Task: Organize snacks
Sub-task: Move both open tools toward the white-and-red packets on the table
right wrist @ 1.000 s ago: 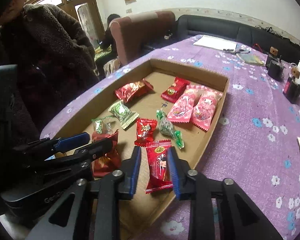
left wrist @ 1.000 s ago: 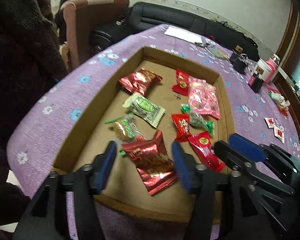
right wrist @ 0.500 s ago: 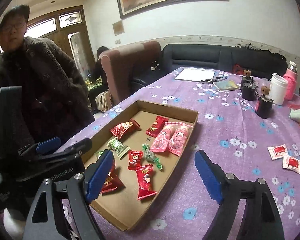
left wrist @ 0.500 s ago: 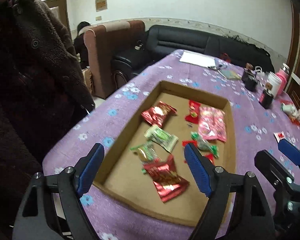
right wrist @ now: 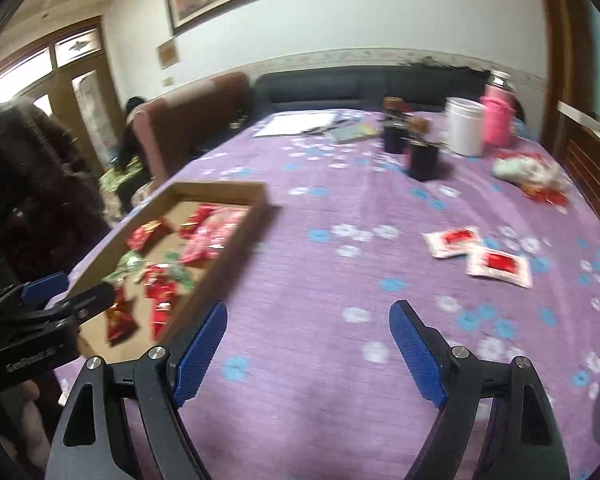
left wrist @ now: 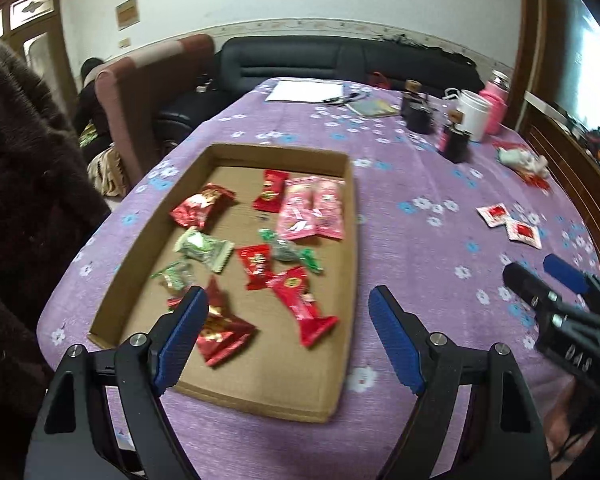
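Observation:
A shallow cardboard tray [left wrist: 352,264] on a purple flowered tablecloth holds several wrapped snacks: red packets [left wrist: 300,300], green ones [left wrist: 204,246] and pink ones [left wrist: 312,208]. The tray also shows in the right wrist view [right wrist: 236,240]. Two white-and-red sachets [right wrist: 476,252] lie on the cloth to its right; they also show in the left wrist view [left wrist: 508,224]. My left gripper [left wrist: 288,320] is open and empty above the tray's near end. My right gripper [right wrist: 308,336] is open and empty over bare cloth, right of the tray.
At the far end stand a white cup [right wrist: 466,126], a pink bottle [right wrist: 498,120], two dark jars [right wrist: 422,156], papers [right wrist: 296,124] and a crumpled wrapper pile [right wrist: 528,172]. A person in a dark fuzzy coat [left wrist: 24,184] stands at the left. A sofa and armchair lie beyond.
Both grippers opened, let go of red snack packets in the tray and pulled back upward. The right gripper swung right, away from the tray toward the sachets.

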`<state>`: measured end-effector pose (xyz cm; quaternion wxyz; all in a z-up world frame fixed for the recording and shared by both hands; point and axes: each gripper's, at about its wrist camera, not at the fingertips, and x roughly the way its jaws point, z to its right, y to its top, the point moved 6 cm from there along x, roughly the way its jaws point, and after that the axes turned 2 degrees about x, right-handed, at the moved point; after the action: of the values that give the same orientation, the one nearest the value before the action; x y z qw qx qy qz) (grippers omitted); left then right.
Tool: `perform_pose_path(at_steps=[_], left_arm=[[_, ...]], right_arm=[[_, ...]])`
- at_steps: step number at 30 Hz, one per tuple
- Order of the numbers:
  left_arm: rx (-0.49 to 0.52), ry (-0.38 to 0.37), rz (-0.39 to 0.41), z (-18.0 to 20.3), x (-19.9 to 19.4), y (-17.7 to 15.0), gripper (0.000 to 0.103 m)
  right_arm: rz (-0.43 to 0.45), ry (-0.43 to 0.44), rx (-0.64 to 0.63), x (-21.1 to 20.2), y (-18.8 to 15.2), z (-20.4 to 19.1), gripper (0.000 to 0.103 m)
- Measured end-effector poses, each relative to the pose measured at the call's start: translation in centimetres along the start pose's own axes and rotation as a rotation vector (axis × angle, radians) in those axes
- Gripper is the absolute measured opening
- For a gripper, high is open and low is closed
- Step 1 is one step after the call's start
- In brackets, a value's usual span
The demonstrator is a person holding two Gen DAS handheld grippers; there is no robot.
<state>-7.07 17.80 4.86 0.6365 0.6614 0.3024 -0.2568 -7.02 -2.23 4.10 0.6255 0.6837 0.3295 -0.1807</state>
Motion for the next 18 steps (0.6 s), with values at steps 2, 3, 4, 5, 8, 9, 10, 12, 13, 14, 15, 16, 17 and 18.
perform_pose_path(at_steps=[2, 3, 4, 5, 8, 9, 10, 12, 13, 14, 15, 16, 17, 18], left_arm=[[0.022, -0.003, 0.002, 0.8, -0.3, 0.1, 0.083], [0.031, -0.007, 0.004, 1.2, -0.4, 0.2, 0.083], [0.038, -0.01, 0.006, 1.5, -0.6, 0.2, 0.083], [0.046, -0.012, 0.008, 1.8, -0.7, 0.3, 0.083], [0.066, -0.031, 0.013, 2.4, -1.2, 0.4, 0.083], [0.069, -0.051, 0.013, 2.6, -1.4, 0.5, 0.083], [0.065, -0.075, 0.014, 2.7, -1.6, 0.5, 0.083], [0.027, -0.186, 0.036, 2.8, -2.3, 0.8, 0.083], [0.006, -0.222, 0.037, 2.7, -2.4, 0.8, 0.083], [-0.022, -0.268, 0.025, 2.6, -2.3, 0.7, 0.083], [-0.032, -0.302, -0.011, 2.7, -2.0, 0.5, 0.083], [-0.027, -0.314, -0.04, 2.9, -1.7, 0.3, 0.083], [-0.018, -0.323, -0.072, 3.2, -1.1, 0.0, 0.083], [-0.014, -0.332, -0.105, 3.3, -0.5, -0.4, 0.083]], right_arm=[[0.009, -0.03, 0.019, -0.4, 0.0, 1.7, 0.085], [0.013, -0.046, 0.032, -0.8, 0.0, 2.5, 0.085], [0.015, -0.059, 0.046, -1.1, 0.0, 3.3, 0.085], [0.019, -0.069, 0.056, -1.5, 0.0, 3.9, 0.085], [0.038, -0.108, 0.082, -2.8, 0.3, 5.6, 0.085], [0.046, -0.126, 0.088, -3.3, 0.5, 6.2, 0.085], [0.051, -0.138, 0.091, -3.6, 0.6, 6.6, 0.085], [0.065, -0.17, 0.095, -4.6, 1.0, 7.6, 0.085], [0.071, -0.19, 0.097, -5.0, 1.2, 8.2, 0.085], [0.074, -0.206, 0.099, -5.1, 1.6, 8.8, 0.085], [0.075, -0.218, 0.103, -5.2, 1.8, 9.3, 0.085], [0.075, -0.23, 0.108, -5.3, 2.0, 9.9, 0.085], [0.075, -0.245, 0.116, -5.3, 2.1, 10.5, 0.085], [0.069, -0.254, 0.127, -5.1, 2.3, 11.1, 0.085]])
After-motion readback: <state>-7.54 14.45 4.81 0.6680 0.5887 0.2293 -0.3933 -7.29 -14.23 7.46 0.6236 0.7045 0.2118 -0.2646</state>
